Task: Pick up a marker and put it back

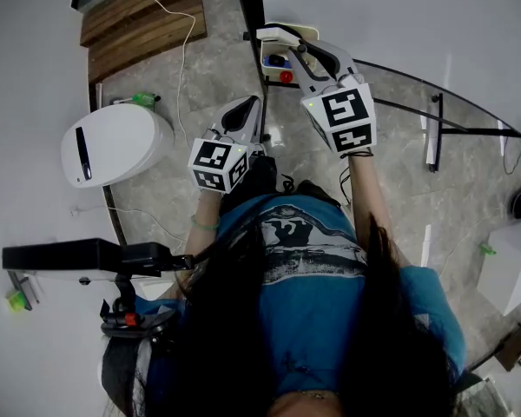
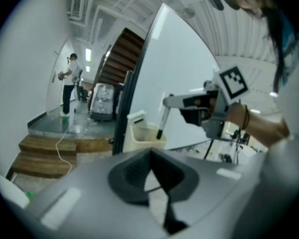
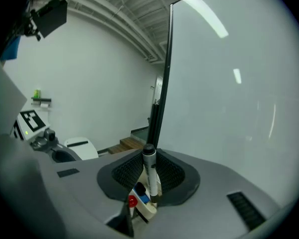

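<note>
Dark hair [image 1: 234, 337] and a blue shirt [image 1: 317, 311] fill the bottom of the head view, and both of the person's arms reach forward above them. Ahead, the right gripper [image 1: 271, 35] is clamped on the marker [image 3: 150, 176]; the right gripper view shows the white barrel standing upright between the two pads. From the left gripper view the marker hangs with its black end down over a cream holder [image 2: 139, 139] that sits against the whiteboard [image 2: 184, 73], by its dark frame. That black end is level with the holder's rim, and whether it touches cannot be told. A red piece [image 3: 132, 201] and a blue piece [image 3: 141, 197] lie in the holder just beside the marker's lower end. The left gripper [image 1: 250, 104] is held lower and nearer the body, apart from the holder, its jaw tips drawn together with nothing between them. On the stone floor to the left stand a white rounded appliance [image 1: 113, 143] and wooden steps [image 1: 143, 20]
</note>
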{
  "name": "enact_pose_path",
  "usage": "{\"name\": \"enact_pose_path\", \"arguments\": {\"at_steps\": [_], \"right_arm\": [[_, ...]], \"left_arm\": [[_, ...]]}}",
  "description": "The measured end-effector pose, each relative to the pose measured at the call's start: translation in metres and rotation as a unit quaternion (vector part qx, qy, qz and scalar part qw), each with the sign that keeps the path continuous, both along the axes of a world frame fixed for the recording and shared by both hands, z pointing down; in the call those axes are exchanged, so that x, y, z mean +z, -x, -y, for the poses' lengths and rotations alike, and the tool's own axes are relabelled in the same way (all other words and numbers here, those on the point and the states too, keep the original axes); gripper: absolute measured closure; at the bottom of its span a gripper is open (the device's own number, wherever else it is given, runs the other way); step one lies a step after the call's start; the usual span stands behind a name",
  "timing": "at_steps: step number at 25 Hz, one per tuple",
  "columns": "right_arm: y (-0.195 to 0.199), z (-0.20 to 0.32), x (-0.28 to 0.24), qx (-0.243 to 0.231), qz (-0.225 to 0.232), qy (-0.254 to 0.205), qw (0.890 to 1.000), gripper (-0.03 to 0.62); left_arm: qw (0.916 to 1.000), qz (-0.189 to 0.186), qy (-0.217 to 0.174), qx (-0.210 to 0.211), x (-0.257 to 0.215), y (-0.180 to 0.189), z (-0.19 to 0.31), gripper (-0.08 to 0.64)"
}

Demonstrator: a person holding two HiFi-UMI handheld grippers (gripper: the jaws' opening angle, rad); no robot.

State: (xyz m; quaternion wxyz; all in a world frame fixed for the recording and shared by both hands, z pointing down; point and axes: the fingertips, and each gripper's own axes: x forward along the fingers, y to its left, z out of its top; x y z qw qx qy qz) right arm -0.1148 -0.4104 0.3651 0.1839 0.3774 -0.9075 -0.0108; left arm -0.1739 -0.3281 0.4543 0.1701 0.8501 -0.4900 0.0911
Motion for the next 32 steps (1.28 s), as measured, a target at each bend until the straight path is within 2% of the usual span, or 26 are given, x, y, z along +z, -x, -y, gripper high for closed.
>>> {"name": "enact_pose_path", "arguments": {"at_steps": [3,5,9,14,19,23,27,32], "right_arm": [[0.009,0.014,0.031,0.008,-0.080,-0.002,0.997,0.509],[0.007,0.018,0.052,0.011,-0.103,0.016,0.994,0.509],[0.004,0.022,0.082,0.018,-0.093,0.058,0.994,0.509],[0.008,0.025,0.086,0.026,-0.082,0.069,0.994,0.509],[0.015,0.022,0.092,0.004,-0.111,0.055,0.992,0.508],[0.026,0.012,0.105,-0.022,-0.134,0.066,0.989,0.505],[0.033,0.005,0.110,-0.039,-0.118,0.081,0.989,0.450],[0.036,0.002,0.099,-0.045,-0.073,0.087,0.992,0.442]], "left_arm": [[1.0000,0.003,0.006,-0.006,0.005,0.015,0.005,0.557],[0.9999,0.004,0.008,-0.009,0.007,0.019,0.005,0.558],[0.9999,0.005,0.010,-0.012,0.010,0.024,0.006,0.557],[0.9999,0.004,0.014,-0.007,0.011,0.025,0.006,0.557],[0.9998,0.003,0.019,-0.001,0.017,0.019,0.003,0.557],[0.9997,0.004,0.024,-0.004,0.020,0.023,0.002,0.557],[0.9995,0.007,0.029,-0.006,0.024,0.025,0.001,0.557],[0.9994,0.012,0.032,-0.011,0.027,0.026,0.000,0.557]]}}
